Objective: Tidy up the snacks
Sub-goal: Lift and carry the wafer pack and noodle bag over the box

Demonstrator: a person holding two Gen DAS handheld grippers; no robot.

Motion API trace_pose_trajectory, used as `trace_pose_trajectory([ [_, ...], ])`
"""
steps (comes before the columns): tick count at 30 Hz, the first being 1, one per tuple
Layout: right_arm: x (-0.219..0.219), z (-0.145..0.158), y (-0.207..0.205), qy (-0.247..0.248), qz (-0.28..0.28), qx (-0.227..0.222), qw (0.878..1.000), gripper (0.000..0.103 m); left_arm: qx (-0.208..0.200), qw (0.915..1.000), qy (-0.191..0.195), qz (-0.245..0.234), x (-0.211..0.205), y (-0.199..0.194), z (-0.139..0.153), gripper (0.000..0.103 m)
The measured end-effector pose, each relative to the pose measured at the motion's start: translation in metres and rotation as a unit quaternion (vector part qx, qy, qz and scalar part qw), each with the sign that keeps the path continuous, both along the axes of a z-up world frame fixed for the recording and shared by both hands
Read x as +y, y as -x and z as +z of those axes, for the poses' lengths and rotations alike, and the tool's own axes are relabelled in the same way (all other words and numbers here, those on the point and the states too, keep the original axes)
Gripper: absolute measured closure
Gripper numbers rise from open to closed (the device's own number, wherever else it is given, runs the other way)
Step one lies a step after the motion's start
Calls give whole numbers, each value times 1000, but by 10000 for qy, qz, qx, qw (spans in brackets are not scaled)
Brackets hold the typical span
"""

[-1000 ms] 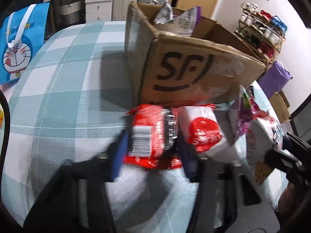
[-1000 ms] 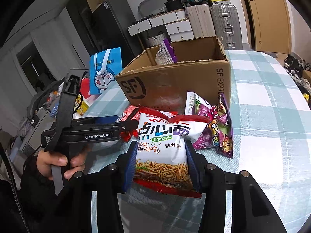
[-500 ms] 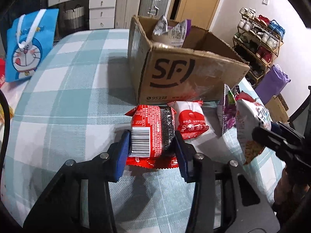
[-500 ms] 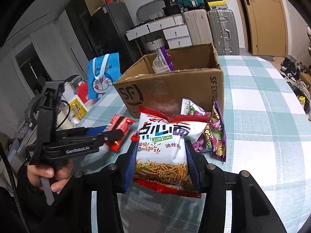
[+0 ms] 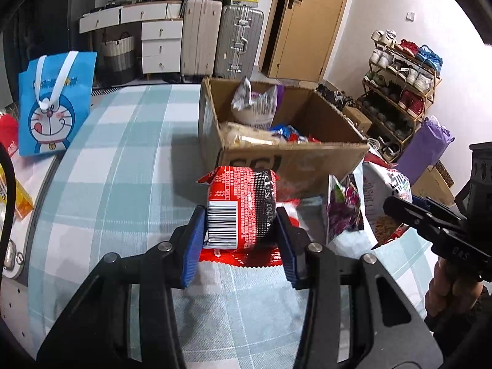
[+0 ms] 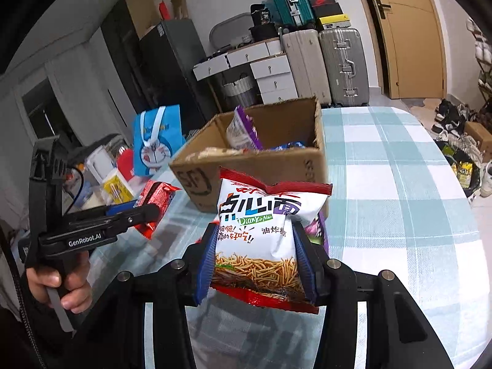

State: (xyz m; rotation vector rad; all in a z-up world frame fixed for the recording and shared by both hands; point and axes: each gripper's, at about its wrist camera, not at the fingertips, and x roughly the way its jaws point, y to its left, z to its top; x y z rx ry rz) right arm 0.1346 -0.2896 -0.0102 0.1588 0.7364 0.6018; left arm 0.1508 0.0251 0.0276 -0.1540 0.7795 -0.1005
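My left gripper (image 5: 241,230) is shut on a red snack pack (image 5: 243,206) with a barcode, held above the table in front of the open cardboard box (image 5: 295,160). My right gripper (image 6: 255,261) is shut on a white noodle snack bag (image 6: 261,230), held up near the box (image 6: 252,169). The box holds several snacks, among them a silver-purple bag (image 5: 258,104). A purple snack bag (image 5: 344,209) and a red-white pack (image 5: 289,207) lie on the table by the box. The left gripper with its red pack (image 6: 155,203) shows in the right wrist view.
A blue Doraemon bag (image 5: 53,104) stands at the table's left edge. The checked tablecloth (image 5: 123,160) covers the table. Yellow items (image 6: 118,187) sit at the left. Suitcases and drawers (image 5: 221,40) stand behind, a shoe rack (image 5: 399,77) at the right.
Both grippers have lifted their snacks up off the table, so the inside of the box now shows. The red-white pack stays on the table.
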Motion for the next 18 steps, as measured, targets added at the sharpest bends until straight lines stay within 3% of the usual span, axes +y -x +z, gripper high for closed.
trace_pose_trajectory([
  [18,1,42,-36,-24,-134,-285,9995,55,-422,9991,-32,-67,-11,-30,51,62],
])
